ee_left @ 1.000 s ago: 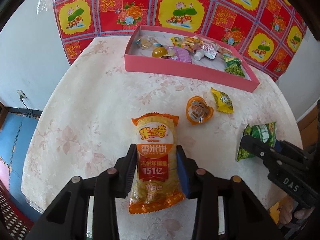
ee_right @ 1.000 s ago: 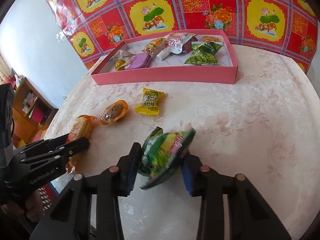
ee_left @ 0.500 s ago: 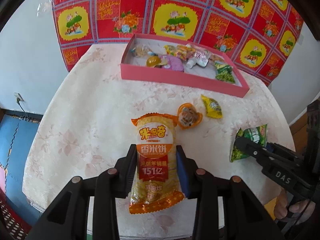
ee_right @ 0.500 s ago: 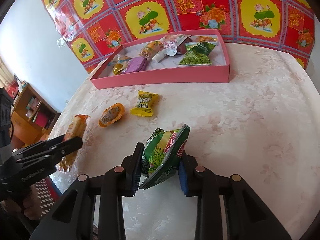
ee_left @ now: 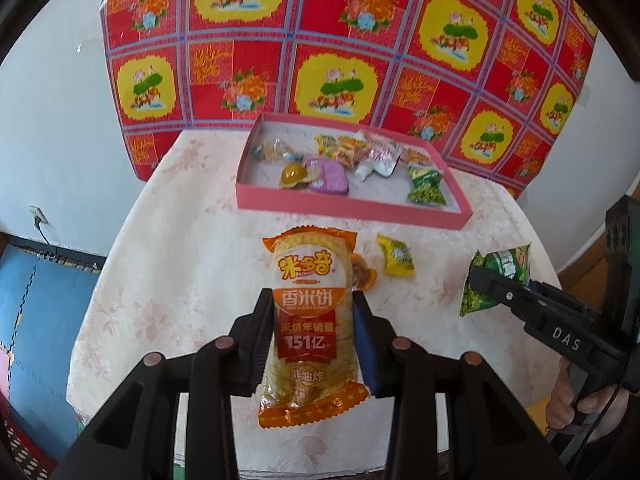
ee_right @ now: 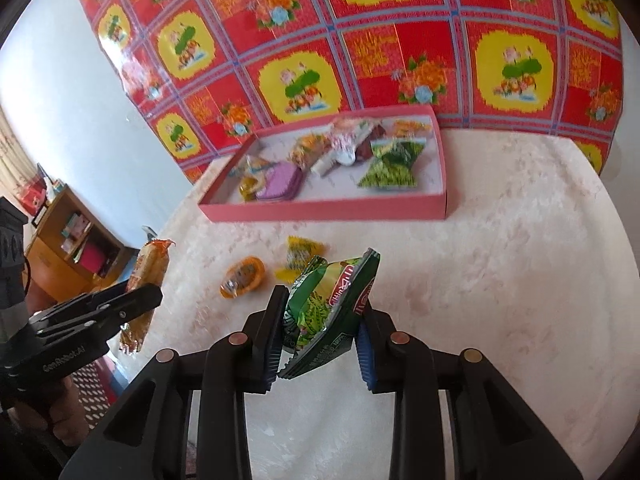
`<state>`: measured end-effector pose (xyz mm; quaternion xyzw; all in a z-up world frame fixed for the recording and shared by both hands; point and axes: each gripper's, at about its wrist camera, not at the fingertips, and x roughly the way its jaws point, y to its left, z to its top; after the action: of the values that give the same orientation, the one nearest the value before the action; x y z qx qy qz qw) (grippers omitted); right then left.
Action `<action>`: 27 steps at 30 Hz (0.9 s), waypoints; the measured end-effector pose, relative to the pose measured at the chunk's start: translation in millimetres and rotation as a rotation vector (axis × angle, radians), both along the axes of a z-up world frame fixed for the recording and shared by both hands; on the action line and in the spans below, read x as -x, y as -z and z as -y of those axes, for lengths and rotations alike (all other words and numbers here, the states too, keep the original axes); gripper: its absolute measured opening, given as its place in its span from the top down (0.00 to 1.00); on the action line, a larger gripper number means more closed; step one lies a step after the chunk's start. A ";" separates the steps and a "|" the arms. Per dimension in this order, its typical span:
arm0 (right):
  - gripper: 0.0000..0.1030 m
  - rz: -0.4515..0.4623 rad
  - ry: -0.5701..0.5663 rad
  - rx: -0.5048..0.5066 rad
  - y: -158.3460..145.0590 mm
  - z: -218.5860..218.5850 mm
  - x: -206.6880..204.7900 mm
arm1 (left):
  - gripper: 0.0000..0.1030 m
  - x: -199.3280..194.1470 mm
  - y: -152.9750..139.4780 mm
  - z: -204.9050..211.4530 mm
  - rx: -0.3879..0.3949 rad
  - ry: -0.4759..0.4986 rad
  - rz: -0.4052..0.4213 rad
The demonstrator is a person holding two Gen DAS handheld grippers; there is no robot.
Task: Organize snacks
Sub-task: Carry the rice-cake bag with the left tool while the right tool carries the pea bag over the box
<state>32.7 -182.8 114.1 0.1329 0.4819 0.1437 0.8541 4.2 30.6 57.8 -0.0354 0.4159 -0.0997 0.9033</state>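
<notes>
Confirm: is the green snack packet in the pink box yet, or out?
Out. The green snack packet is clamped in the right gripper, above the table, short of the pink box.

**Black tongs, copper screws, blue pads**

Matte black plastic throughout. Left tongs (ee_left: 312, 340): copper-coloured round screws along the linkage, ribbed fingers (ee_left: 262, 336), one faced with a blue pad; "GenRobot.AI" in white on the side. Right tongs (ee_right: 320, 340): same build, marked "DAS". Bare skin of the right hand (ee_left: 584, 404) below, with a thin black cable.
</notes>
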 end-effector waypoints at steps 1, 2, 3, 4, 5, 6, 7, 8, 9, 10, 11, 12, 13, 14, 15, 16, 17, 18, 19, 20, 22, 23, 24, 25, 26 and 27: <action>0.69 0.004 0.002 -0.013 -3.9 1.4 -2.0 | 0.62 -1.1 -3.1 0.3 0.001 -0.001 0.003; 0.69 0.007 0.002 -0.019 -6.8 1.7 -4.3 | 0.62 -2.3 -6.0 0.6 0.003 -0.001 0.006; 0.69 0.015 0.002 -0.023 -10.8 2.3 -6.4 | 0.62 -3.4 -8.6 0.7 0.004 0.000 0.009; 0.69 0.022 0.001 -0.024 -14.7 2.7 -8.8 | 0.62 -5.4 -12.2 0.7 0.006 -0.001 0.013; 0.69 0.027 0.000 -0.027 -17.7 2.5 -11.2 | 0.62 -7.3 -15.7 0.5 0.007 -0.002 0.019; 0.69 0.031 -0.002 -0.031 -20.7 2.7 -14.0 | 0.62 -8.7 -18.4 1.0 0.006 -0.003 0.023; 0.69 0.035 -0.006 -0.038 -23.5 2.7 -17.1 | 0.62 -11.4 -21.9 1.5 0.003 -0.006 0.027; 0.69 0.039 -0.011 -0.044 -26.1 2.3 -20.8 | 0.62 -14.6 -24.8 1.7 0.003 -0.010 0.031; 0.69 0.042 -0.017 -0.046 -28.0 1.9 -24.0 | 0.62 -17.4 -27.0 1.5 0.004 -0.014 0.032; 0.69 0.046 -0.024 -0.047 -29.9 1.1 -27.5 | 0.62 -20.5 -28.9 1.3 0.006 -0.018 0.032; 0.69 0.048 -0.032 -0.047 -31.5 0.0 -31.9 | 0.62 -24.4 -30.6 1.1 0.009 -0.022 0.032; 0.69 0.047 -0.038 -0.048 -32.3 -0.7 -35.9 | 0.62 -29.2 -32.6 1.4 0.013 -0.026 0.030; 0.69 0.046 -0.047 -0.049 -33.3 -1.7 -41.2 | 0.62 -34.3 -34.6 1.9 0.015 -0.031 0.031; 0.69 0.045 -0.054 -0.050 -33.7 -2.2 -44.5 | 0.62 -37.6 -35.8 2.7 0.016 -0.035 0.033; 0.69 0.043 -0.060 -0.050 -33.6 -2.7 -48.3 | 0.62 -42.7 -37.7 3.6 0.016 -0.040 0.034; 0.69 0.040 -0.066 -0.051 -33.3 -3.1 -52.5 | 0.62 -46.2 -38.3 4.5 0.016 -0.044 0.036; 0.69 0.038 -0.074 -0.054 -32.7 -3.6 -56.7 | 0.62 -50.6 -39.1 5.3 0.016 -0.048 0.037; 0.69 0.037 -0.079 -0.055 -32.4 -3.9 -60.1 | 0.62 -56.6 -40.1 6.5 0.015 -0.054 0.040; 0.69 0.035 -0.086 -0.058 -31.1 -4.4 -65.1 | 0.62 -60.8 -40.3 7.3 0.013 -0.059 0.043; 0.69 0.034 -0.090 -0.061 -30.3 -4.7 -68.4 | 0.62 -64.1 -40.4 8.2 0.012 -0.063 0.046; 0.69 0.031 -0.096 -0.068 -27.2 -4.9 -76.8 | 0.62 -73.8 -40.3 10.1 0.010 -0.072 0.051; 0.69 0.028 -0.095 -0.074 -25.4 -4.7 -81.1 | 0.62 -80.5 -39.2 11.3 0.006 -0.077 0.050; 0.69 0.025 -0.095 -0.080 -23.9 -4.2 -84.7 | 0.62 -85.0 -37.9 12.5 0.004 -0.078 0.048; 0.69 0.024 -0.094 -0.083 -22.4 -3.5 -88.1 | 0.62 -89.8 -36.5 13.8 0.003 -0.079 0.048; 0.69 0.024 -0.091 -0.085 -20.9 -2.6 -92.2 | 0.62 -97.3 -35.0 15.7 -0.001 -0.078 0.048; 0.69 0.024 -0.086 -0.086 -19.4 -1.8 -95.7 | 0.62 -102.4 -33.1 16.9 -0.003 -0.076 0.047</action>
<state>128.3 -181.0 133.6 0.1471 0.4703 0.2027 0.8463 106.6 13.7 90.9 -0.0477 0.3928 -0.0655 0.9160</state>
